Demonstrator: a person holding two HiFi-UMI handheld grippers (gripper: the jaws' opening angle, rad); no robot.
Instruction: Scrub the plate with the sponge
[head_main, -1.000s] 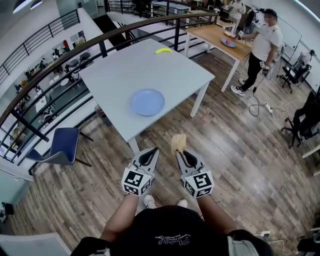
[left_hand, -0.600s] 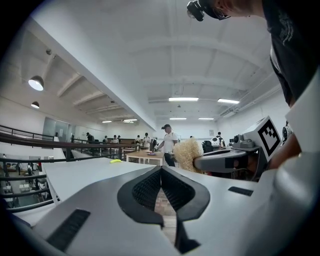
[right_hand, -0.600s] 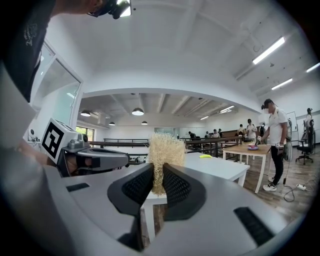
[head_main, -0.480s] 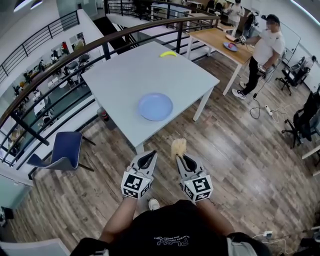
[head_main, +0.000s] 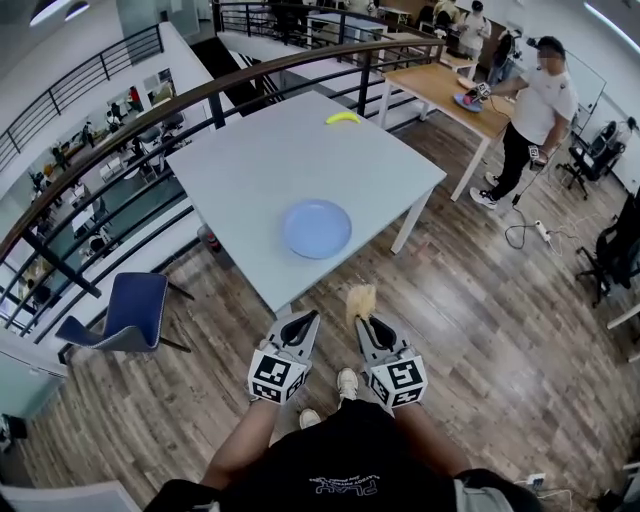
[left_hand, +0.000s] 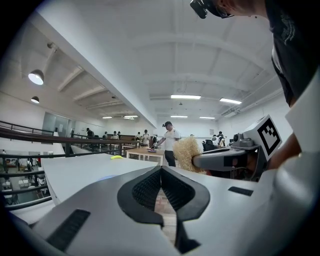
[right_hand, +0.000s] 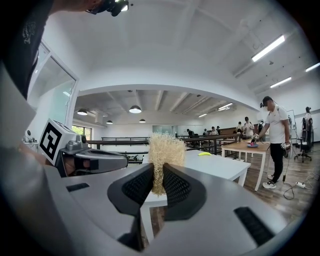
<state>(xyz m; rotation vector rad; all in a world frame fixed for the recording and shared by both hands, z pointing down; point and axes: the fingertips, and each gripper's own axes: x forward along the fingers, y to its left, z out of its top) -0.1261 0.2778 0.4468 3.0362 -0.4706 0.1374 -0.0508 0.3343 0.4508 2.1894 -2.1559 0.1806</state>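
A light blue plate (head_main: 317, 228) lies near the front edge of the pale grey table (head_main: 270, 160). My right gripper (head_main: 368, 322) is shut on a tan, fibrous sponge (head_main: 358, 299), which sticks up past the jaws in the right gripper view, sponge (right_hand: 162, 155). My left gripper (head_main: 298, 326) is shut with nothing in it; its jaws meet in the left gripper view. Both grippers hang over the wooden floor, short of the table's front corner. From the left gripper view the sponge (left_hand: 187, 153) shows in the right gripper beside it.
A yellow banana (head_main: 343, 117) lies at the table's far edge. A blue chair (head_main: 125, 305) stands at the left by a dark railing (head_main: 120, 135). A person (head_main: 530, 115) works at a wooden table (head_main: 440, 82) at the back right. Cables lie on the floor at the right.
The table and plate have come slightly nearer in the head view as I step forward. Both grippers keep their pose, the sponge still held in the right one.
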